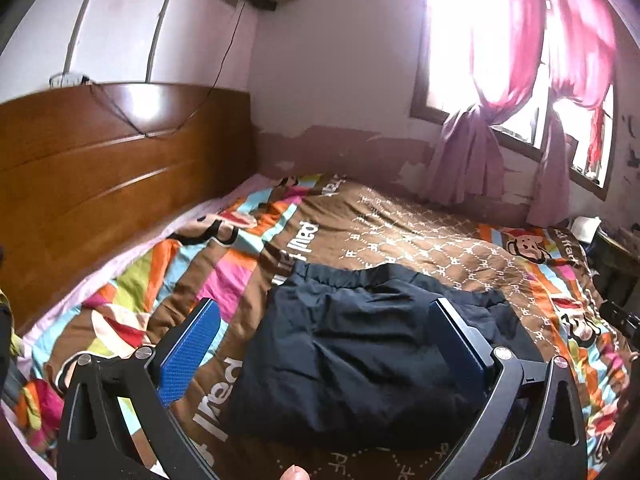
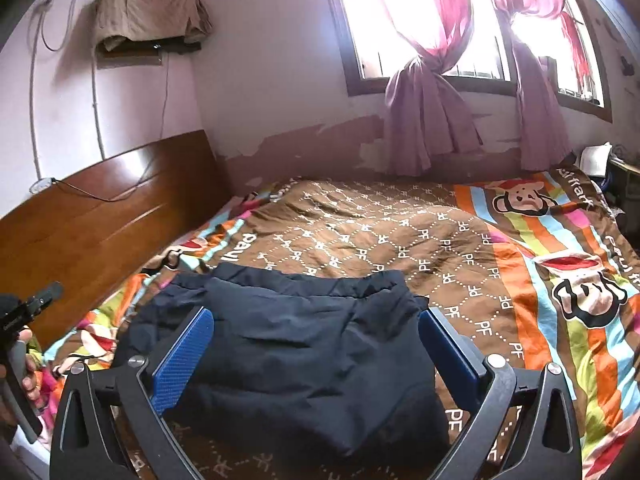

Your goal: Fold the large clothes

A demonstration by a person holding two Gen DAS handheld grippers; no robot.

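Note:
A dark navy padded garment (image 1: pixel 360 344) lies folded in a compact bundle on the bed; it also shows in the right wrist view (image 2: pixel 304 344). My left gripper (image 1: pixel 326 316) is open and empty, held above the near part of the bundle, its blue pads (image 1: pixel 188 356) wide apart. My right gripper (image 2: pixel 316 328) is open and empty too, held above the bundle with a blue pad (image 2: pixel 180 360) on each side of it. The left gripper's body (image 2: pixel 24 320) shows at the right view's left edge, in a hand.
The bed is covered by a brown and striped cartoon-print quilt (image 2: pixel 460 248). A wooden headboard (image 1: pixel 100 184) stands at the left. A window with pink curtains (image 2: pixel 432 112) is behind the bed. Dark clutter (image 1: pixel 612 264) sits at the bed's far right.

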